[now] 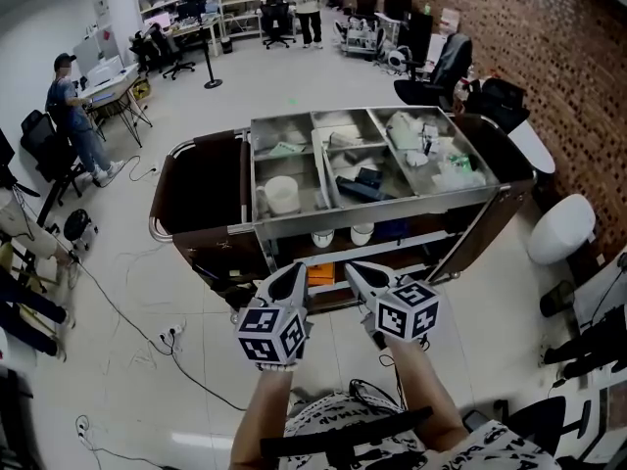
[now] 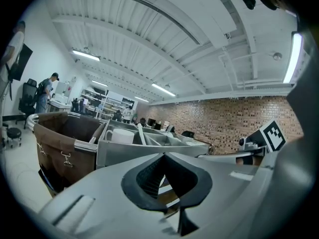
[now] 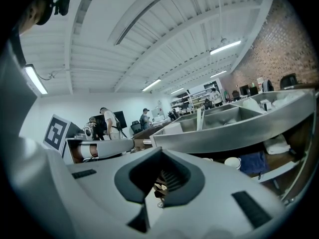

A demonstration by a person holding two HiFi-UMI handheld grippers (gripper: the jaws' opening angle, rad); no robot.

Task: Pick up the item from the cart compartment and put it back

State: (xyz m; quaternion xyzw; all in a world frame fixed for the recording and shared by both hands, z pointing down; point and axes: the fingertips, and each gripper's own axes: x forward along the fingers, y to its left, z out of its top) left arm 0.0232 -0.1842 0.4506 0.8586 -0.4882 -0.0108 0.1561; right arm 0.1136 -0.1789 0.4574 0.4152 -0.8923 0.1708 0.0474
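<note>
- The left hand-held gripper [image 1: 291, 275] and the right hand-held gripper [image 1: 360, 274] are held side by side just off the near side of the cart [image 1: 482, 235]. They sit lower than its steel top tray [image 1: 392, 211] and touch nothing.
- Both have their jaws pressed together with nothing between them. This looks like an approach, with the pick-up not yet begun.
- The item to be picked is therefore not in either gripper. It presumably lies in one of the tray's compartments, but I cannot tell which thing is meant.
- The near-left compartment holds a white mug [image 1: 281, 194], upright and on its own.
- The far-left compartment holds a few pale flat packets [image 1: 286, 148].
- The middle strip has pale things at the far end. Dark flat objects [image 1: 364, 182] lie at the near end, too small to name.
- The right compartment is the fullest, with white wrapped packs and small bottles [image 1: 431, 150] heaped loosely.
- A brown bag [image 1: 201, 184] hangs open at the cart's left end. Its inside is dark and its contents do not show.
- On the lower shelf, two white cups [image 1: 321, 238] stand under the tray's near edge, with something blue [image 1: 394, 229] beside them.
- To reach a compartment, a gripper would likely have to rise over the near rim and spread its jaws first.
</note>
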